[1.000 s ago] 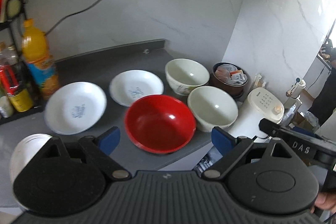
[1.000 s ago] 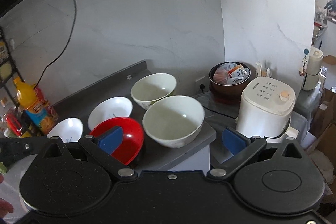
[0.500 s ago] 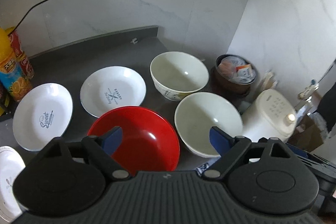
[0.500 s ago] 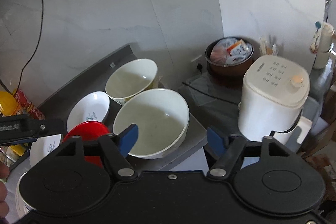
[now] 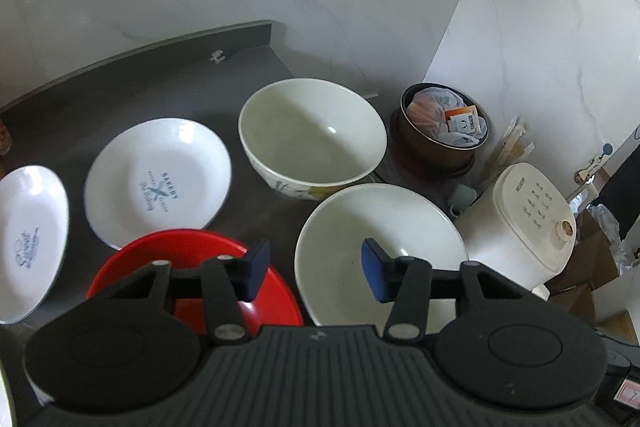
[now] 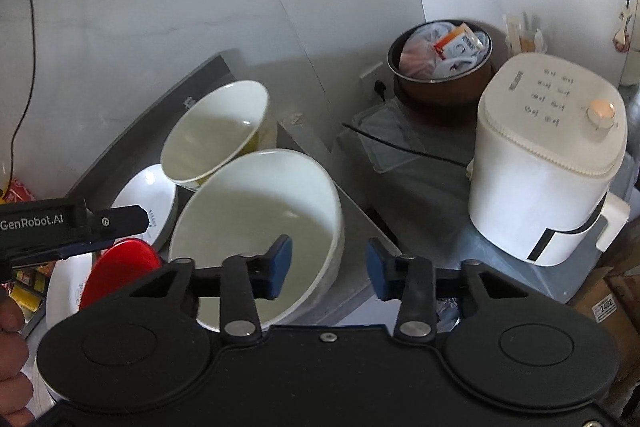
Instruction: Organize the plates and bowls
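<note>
In the left wrist view, we see the red bowl point(image 5: 160, 259) half hidden behind the left gripper point(image 5: 312, 277), and the plate at the left point(image 5: 28, 239) is cut by the picture's edge. We cannot read the buttons on the white appliance point(image 5: 532, 223); they are too small.

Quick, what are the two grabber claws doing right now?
Left gripper: open, holding nothing.
Right gripper: open, holding nothing.

Two deep cream ceramic bowls, near point(image 5: 384, 239) and far point(image 5: 312, 139), upright, empty. Glossy red shallow bowl point(image 5: 192, 259) beside the near one. Two white printed plates, "Bakery" point(image 5: 158, 183) and script-lettered point(image 5: 28, 239), lie flat leftward.
</note>
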Tool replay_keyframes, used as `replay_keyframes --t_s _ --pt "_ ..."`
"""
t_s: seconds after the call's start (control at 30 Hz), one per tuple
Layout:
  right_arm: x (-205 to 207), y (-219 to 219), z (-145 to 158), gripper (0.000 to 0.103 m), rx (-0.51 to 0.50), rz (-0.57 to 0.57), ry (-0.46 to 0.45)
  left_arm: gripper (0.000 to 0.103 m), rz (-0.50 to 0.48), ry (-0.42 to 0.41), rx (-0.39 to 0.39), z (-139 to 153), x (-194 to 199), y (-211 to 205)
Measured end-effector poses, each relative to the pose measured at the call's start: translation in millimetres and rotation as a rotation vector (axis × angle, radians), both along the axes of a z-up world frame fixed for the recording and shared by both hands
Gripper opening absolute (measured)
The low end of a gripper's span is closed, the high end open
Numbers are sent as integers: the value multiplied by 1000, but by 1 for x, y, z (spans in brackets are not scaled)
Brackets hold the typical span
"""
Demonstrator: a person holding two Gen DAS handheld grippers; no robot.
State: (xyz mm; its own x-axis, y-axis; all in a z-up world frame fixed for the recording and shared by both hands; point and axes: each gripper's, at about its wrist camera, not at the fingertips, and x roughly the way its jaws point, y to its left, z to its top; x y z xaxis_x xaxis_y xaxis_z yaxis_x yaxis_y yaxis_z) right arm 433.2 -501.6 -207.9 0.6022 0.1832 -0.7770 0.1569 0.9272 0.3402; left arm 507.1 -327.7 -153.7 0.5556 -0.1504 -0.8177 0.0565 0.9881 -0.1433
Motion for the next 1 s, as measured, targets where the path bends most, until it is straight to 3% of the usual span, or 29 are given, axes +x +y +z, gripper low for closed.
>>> replay_keyframes --t_s 0.37,0.57,0.73,1.0 --pt "7 0 -19 34 21 -28 9 26 4 73 11 -36 29 -7" --pt "9 3 -28 14 49 -40 19 15 23 70 69 -44 33 -14" --pt "8 5 -25 13 25 -47 1 3 34 76 66 -46 36 -9" --pt "0 7 -18 13 -6 -61 -30 2 38 94 23 -44 33 -5"
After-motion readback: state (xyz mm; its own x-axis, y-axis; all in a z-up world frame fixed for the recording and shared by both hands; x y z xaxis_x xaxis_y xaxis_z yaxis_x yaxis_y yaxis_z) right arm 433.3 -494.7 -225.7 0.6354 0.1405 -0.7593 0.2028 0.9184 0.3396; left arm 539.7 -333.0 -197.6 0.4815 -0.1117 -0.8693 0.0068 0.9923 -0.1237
